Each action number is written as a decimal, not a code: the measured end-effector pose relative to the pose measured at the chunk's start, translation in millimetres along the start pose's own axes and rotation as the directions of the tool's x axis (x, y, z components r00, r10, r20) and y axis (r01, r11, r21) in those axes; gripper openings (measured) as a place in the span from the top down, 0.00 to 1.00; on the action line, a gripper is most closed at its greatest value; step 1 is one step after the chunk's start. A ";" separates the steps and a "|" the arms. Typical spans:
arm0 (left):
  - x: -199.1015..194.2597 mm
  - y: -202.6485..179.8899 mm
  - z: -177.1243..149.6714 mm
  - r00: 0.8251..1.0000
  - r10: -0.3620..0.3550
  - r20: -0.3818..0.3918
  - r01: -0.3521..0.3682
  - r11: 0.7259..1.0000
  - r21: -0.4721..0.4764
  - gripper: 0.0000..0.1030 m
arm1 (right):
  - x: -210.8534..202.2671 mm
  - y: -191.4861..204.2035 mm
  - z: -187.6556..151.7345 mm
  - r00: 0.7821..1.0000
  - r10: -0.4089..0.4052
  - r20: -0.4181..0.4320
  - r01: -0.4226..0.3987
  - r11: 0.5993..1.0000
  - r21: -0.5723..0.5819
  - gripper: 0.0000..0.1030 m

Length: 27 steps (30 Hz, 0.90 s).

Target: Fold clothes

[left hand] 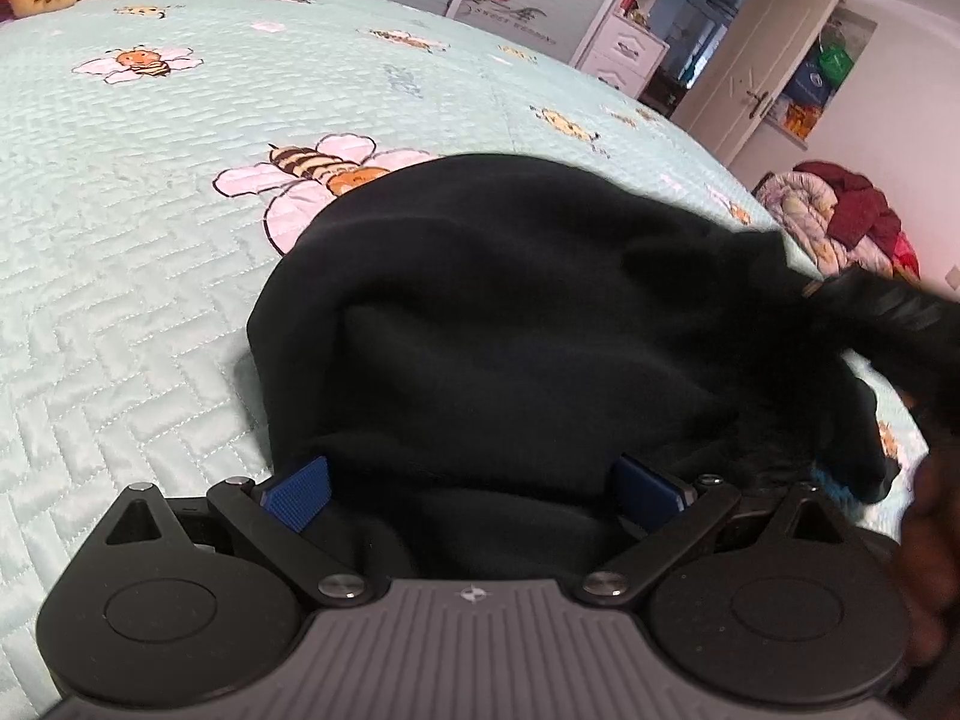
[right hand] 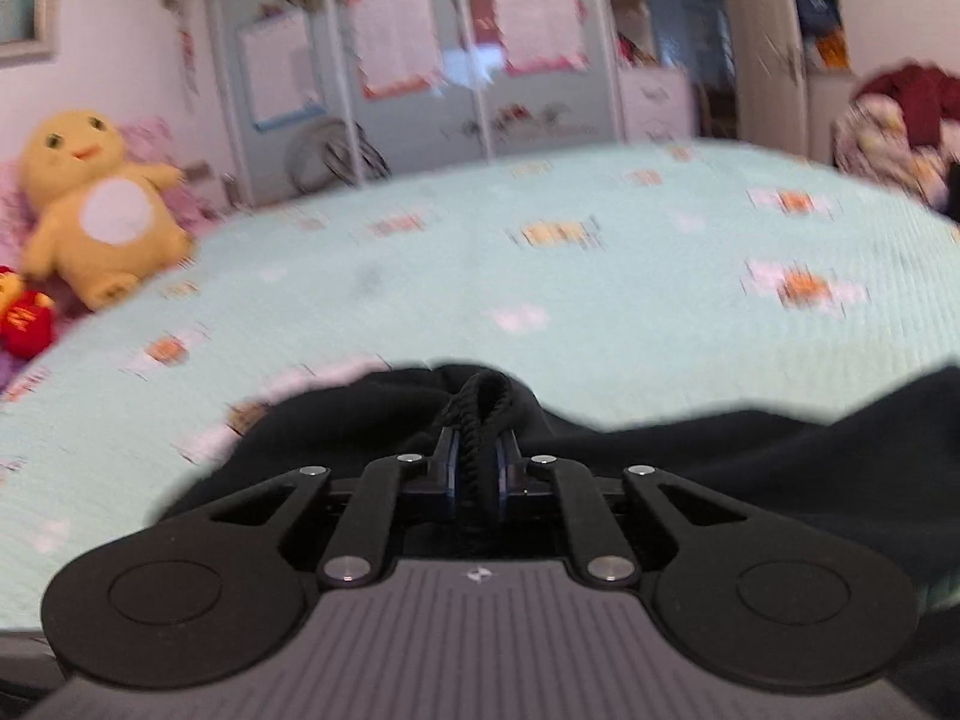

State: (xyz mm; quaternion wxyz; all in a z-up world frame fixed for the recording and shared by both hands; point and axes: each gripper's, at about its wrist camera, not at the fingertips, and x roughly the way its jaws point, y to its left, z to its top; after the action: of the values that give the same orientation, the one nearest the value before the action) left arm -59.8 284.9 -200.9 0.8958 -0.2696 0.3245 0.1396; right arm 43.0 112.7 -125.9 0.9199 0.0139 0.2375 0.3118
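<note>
**Black garment pinched at right, straddled at left, on the bee-print bed**

Pinched a ribbed, rolled edge of the black garment between the pressed-together blue pads of the right gripper; fold of cloth stood up between the fingertips and ran back into the jaw gap. Rest of the cloth spread low behind and to both sides of those jaws, reaching the right border of the right wrist view.

Left gripper held with jaws spread wide; blue pads far apart, garment bulging between them and mounded ahead. Whether the pads pressed on the cloth: cannot tell, though the gap stayed wide. Garment's rounded far edge lay ahead of the left jaws, its left edge just beyond the left pad. Dark blurred shape, likely the other gripper, crossed the cloth at far right.

Open quilt ahead of and to the left of both jaw pairs. Bedspread pale mint, quilted in a zigzag stitch, printed with bees and pink flowers. Bed's far edge well beyond the jaws, its right edge near the garment's right side.

Yellow plush toy far ahead-left of the right jaws, red plush beside it. Wardrobe doors with papers past the bed. Heap of bedding and red clothing off the bed, ahead-right of the left jaws.
</note>
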 end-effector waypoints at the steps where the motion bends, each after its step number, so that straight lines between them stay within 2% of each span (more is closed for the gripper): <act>1: -0.5 0.9 0.3 1.000 -0.003 0.003 0.003 1.000 -0.005 0.00 | -5.8 4.2 3.2 1.000 0.005 0.023 -0.005 1.000 -0.006 0.89; 2: -0.8 1.5 0.6 1.000 -0.007 0.004 0.007 1.000 -0.010 0.00 | -9.9 8.7 4.6 0.999 -0.001 0.047 0.002 0.999 -0.032 0.89; 4: -0.8 0.9 0.4 1.000 -0.011 0.004 0.011 1.000 -0.009 0.00 | -0.5 12.7 -1.2 0.999 -0.044 0.022 0.046 0.992 -0.115 0.85; 5: -0.7 0.2 0.2 1.000 -0.012 0.005 0.012 1.000 -0.005 0.00 | 5.8 14.1 -4.9 0.998 -0.069 0.003 0.069 0.985 -0.159 0.74; 6: -0.5 -0.4 -0.1 1.000 -0.014 0.006 0.014 1.000 0.000 0.00 | 12.9 11.2 -9.4 0.995 -0.097 -0.031 0.091 0.981 -0.170 0.72; 8: 0.0 -1.3 -0.4 1.000 -0.014 0.007 0.014 1.000 0.004 0.00 | 22.8 0.0 -19.5 0.986 -0.141 -0.089 0.127 0.981 -0.146 0.72; 12: 0.6 -4.1 -1.9 1.000 -0.010 0.015 0.010 1.000 0.020 0.00 | 12.8 -16.2 -43.8 0.992 -0.116 -0.055 0.113 0.992 -0.058 0.71; 16: 2.0 -9.2 -5.1 1.000 0.007 0.026 -0.008 0.999 0.052 0.00 | 20.4 -19.9 -64.5 0.991 -0.112 -0.068 0.110 0.993 -0.034 0.73; 20: 5.1 -15.0 -8.9 0.999 0.032 0.042 -0.035 0.995 0.088 0.00 | 17.9 -12.4 -66.8 0.991 -0.123 -0.052 0.120 0.991 -0.057 0.78; 22: 5.0 -15.4 -9.8 0.998 0.034 0.052 -0.039 0.995 0.094 0.00 | 18.2 -9.1 -69.0 0.989 -0.143 -0.046 0.140 0.988 -0.071 0.75; 24: 3.8 -15.2 -10.6 0.997 0.033 0.067 -0.039 0.995 0.094 0.00 | 16.8 -8.7 -70.8 0.986 -0.164 -0.042 0.161 0.985 -0.066 0.62; 25: 2.5 -15.0 -11.3 0.996 0.030 0.079 -0.038 0.995 0.094 0.00 | 14.7 -10.9 -71.2 0.985 -0.168 -0.032 0.167 0.985 -0.053 0.59; 27: 1.7 -14.5 -13.3 0.995 0.031 0.099 -0.041 0.993 0.107 0.00 | 7.6 -15.7 -70.9 0.985 -0.175 0.003 0.175 0.984 -0.022 0.58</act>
State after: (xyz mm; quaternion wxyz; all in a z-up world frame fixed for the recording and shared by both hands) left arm -59.1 265.6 -204.9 0.9213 -0.2075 0.2923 0.1509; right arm 25.6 95.8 -194.7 0.9439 -0.0170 0.2338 0.2326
